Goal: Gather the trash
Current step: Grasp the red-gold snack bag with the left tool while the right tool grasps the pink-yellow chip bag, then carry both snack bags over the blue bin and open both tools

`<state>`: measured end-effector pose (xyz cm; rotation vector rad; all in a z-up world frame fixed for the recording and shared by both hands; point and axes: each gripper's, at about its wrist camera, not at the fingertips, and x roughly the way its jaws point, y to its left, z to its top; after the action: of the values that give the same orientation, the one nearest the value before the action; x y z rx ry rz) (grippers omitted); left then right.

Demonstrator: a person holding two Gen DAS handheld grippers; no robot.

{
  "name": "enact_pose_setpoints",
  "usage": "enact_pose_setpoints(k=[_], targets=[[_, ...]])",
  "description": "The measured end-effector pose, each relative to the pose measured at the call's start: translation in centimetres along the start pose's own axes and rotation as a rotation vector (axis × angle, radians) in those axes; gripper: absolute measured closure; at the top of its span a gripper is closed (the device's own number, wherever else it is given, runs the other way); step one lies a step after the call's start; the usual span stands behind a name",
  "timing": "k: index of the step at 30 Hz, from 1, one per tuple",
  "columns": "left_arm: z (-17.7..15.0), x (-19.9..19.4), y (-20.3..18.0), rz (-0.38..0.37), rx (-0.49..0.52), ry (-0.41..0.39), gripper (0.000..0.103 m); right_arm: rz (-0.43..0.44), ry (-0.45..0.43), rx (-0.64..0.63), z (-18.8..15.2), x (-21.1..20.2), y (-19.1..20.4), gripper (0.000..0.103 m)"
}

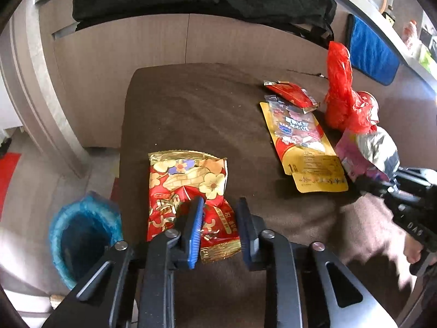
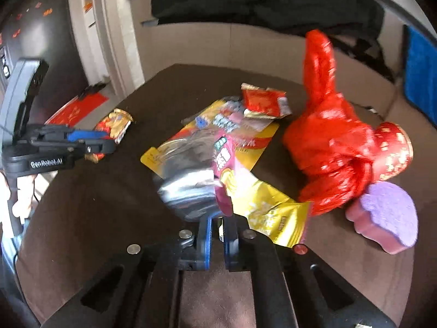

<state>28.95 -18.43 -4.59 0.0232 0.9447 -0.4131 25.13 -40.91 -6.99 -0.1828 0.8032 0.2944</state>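
The red-and-gold snack wrapper lies near the cushion's left edge, long axis running away from the left gripper, whose open jaws straddle its near end. The right gripper pinches a silver-pink wrapper.

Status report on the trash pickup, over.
Left tongs open, straddling red-gold snack bag. Right tongs shut on pink foil wrapper. Blue-lined bin left of cushion. Nothing blocking.
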Motion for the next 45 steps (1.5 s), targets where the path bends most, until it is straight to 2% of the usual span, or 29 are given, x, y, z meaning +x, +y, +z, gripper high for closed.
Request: enact_pose_setpoints(k=[4, 5, 13, 17, 20, 25, 29, 32, 38, 45], targets=[[-0.6, -1.5, -0.9, -0.003, 0.029, -0.027, 0.088, -0.01, -0.033, 0.029, 0.4, -1.8, 0.6, 0.099], [-0.6, -2.0, -1.0, -0.004, 0.034, -0.035, 0.102, -0.013, -0.04, 0.031, 0.6, -2.1, 0.7, 0.099], [-0.5, -7.4, -1.1, -0.041, 0.032, -0.123, 0.102, -0.037, -0.091, 0.027, 2.6, -4.8, 3.1, 0.1], [-0.6, -10.4, -0.3, -0.049, 0.025, -0.161, 0.102, -0.014, -0.121, 0.022, 3.7, -6.0, 4.8, 0.1], [-0.7, -12.9, 1.6, -0.027, 0.006, -0.182, 0.102, 0.038, -0.153, 0.026, 5.2, -6.9, 7.0, 0.1], [-1.6, -16.5, 7.3, 0.042, -0.043, -0.213, 0.102, 0.111, -0.188, 0.003, 8.1, -7.2, 12.1, 0.1], [-3.3, -17.6, 12.6, 0.079, -0.107, -0.201, 0.102, 0.167, -0.18, -0.027, 10.2, -5.5, 17.9, 0.1], [-4.8, -17.0, 16.9, 0.095, -0.154, -0.169, 0.102, 0.206, -0.153, -0.033, 11.3, -3.2, 21.8, 0.1], [-7.6, -13.2, 23.1, 0.08, -0.226, -0.091, 0.102, 0.279, -0.033, 0.017, 12.3, 3.8, 27.9, 0.099], [-10.3, -7.2, 27.8, 0.019, -0.309, 0.0, 0.1, 0.282, 0.137, 0.089, 12.0, 12.8, 30.8, 0.096]])
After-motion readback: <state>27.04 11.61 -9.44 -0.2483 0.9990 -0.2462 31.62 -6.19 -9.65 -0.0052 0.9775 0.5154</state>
